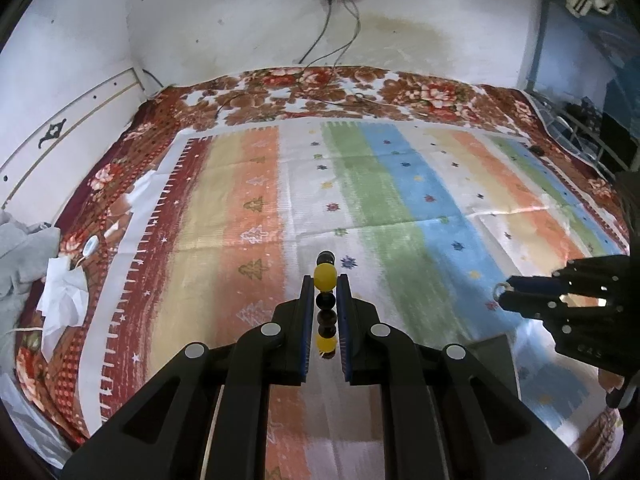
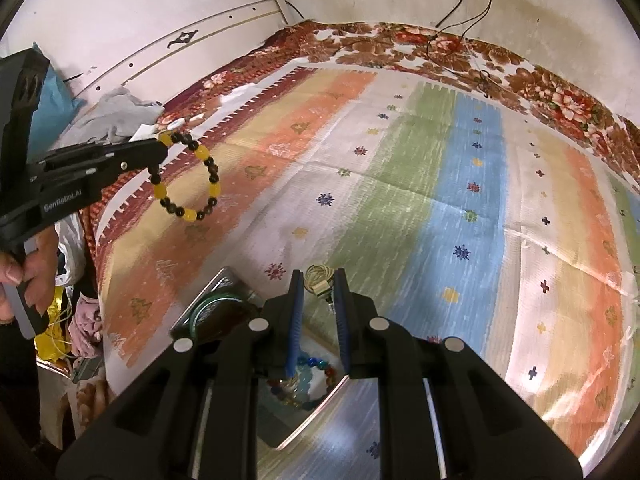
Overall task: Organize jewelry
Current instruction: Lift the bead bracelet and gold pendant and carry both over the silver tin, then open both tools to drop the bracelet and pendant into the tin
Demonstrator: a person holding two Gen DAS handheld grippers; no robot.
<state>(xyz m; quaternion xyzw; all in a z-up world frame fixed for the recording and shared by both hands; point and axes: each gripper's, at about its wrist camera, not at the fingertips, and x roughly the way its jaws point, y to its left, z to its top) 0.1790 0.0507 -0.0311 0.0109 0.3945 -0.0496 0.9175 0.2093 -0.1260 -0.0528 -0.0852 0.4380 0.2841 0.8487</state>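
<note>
Left wrist view shows the left claw (image 1: pixel 325 292) clamped on a bracelet (image 1: pixel 325 276) of yellow and dark beads, the strand running edge-on between the blue-lined fingers above the striped mat (image 1: pixel 380 200) that covers the bed. From the right wrist view the same bracelet (image 2: pixel 188 176) hangs as a full loop from the left claw (image 2: pixel 162 148), up and left of the metal tray (image 2: pixel 320 404), well clear of it and off the mat (image 2: pixel 440 184). The right claw (image 2: pixel 318 292) pinches a small gold-coloured ring or earring (image 2: pixel 318 278) between its fingers, directly above the tray. Inside the tray lies a bracelet of coloured beads (image 2: pixel 308 376). Just left of the tray sits a dark box (image 2: pixel 212 304) holding green bangles (image 2: pixel 218 300). In the left view, the right claw (image 1: pixel 504 292) grips that ring at its tip.
</note>
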